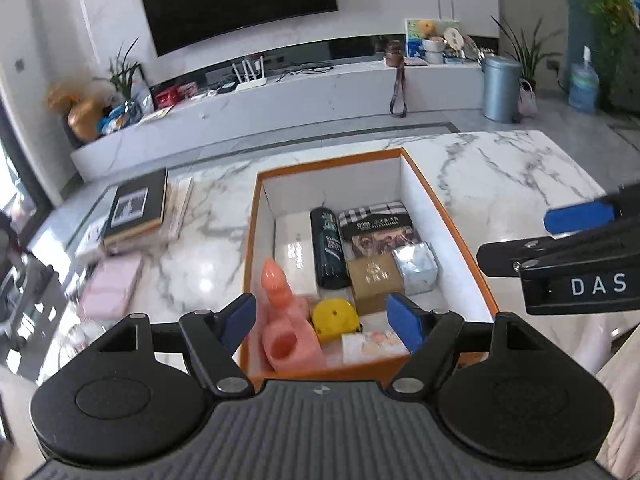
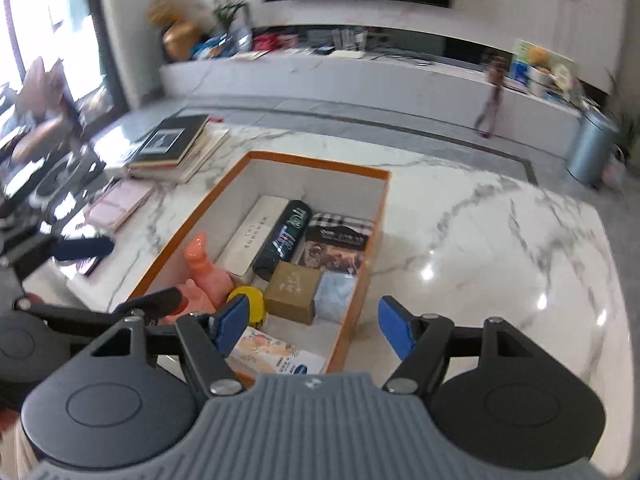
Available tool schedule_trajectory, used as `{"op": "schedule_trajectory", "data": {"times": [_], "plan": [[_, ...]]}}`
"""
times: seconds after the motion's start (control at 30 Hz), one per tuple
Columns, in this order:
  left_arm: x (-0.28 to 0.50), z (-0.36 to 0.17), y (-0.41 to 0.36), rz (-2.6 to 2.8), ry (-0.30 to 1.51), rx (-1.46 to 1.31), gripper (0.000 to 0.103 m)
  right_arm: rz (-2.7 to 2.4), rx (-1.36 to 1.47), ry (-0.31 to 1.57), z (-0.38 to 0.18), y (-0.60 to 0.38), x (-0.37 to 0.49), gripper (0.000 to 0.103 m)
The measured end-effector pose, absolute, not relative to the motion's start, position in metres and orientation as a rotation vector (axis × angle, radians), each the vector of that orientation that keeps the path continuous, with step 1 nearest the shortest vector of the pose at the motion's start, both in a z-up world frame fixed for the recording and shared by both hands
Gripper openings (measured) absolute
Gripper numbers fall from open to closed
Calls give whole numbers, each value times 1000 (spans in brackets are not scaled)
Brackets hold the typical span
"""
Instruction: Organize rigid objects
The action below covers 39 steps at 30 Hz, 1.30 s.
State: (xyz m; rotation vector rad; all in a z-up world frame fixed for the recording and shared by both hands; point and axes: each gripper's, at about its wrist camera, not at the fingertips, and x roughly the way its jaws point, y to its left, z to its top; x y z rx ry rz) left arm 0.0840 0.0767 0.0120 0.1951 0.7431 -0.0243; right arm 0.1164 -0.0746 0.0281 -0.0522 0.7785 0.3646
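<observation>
just below open left tool (image 1: pixel 322 322), orange box (image 1: pixel 448 216)

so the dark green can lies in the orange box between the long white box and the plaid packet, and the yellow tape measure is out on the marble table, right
Not quite. The can placement is right, but the yellow tape measure lies inside the orange box, near its front, not on the table. The left wrist view shows it.

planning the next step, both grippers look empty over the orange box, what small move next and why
Probably swing the left gripper toward the pink box lying on the marble table left of the orange box. Both it and the right gripper are open with nothing between their pads, and that box looks like the nearest loose item not yet packed.
</observation>
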Motion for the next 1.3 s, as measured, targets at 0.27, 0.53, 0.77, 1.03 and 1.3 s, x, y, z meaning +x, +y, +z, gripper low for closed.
{"op": "schedule_trajectory", "data": {"times": [0.27,0.53,0.77,1.03,1.3], "plan": [[54,6,86,114,723,56,89,246,-20,698,8,-88,76,79],[37,-1,84,129,704,29,89,265,-10,636,-1,-91,51,80],[40,-5,76,122,711,46,89,246,27,639,-6,-98,53,83],[39,-8,73,117,714,57,89,250,16,655,-14,-95,54,83],[36,-7,71,105,711,67,89,246,24,660,-14,-99,54,83]]}}
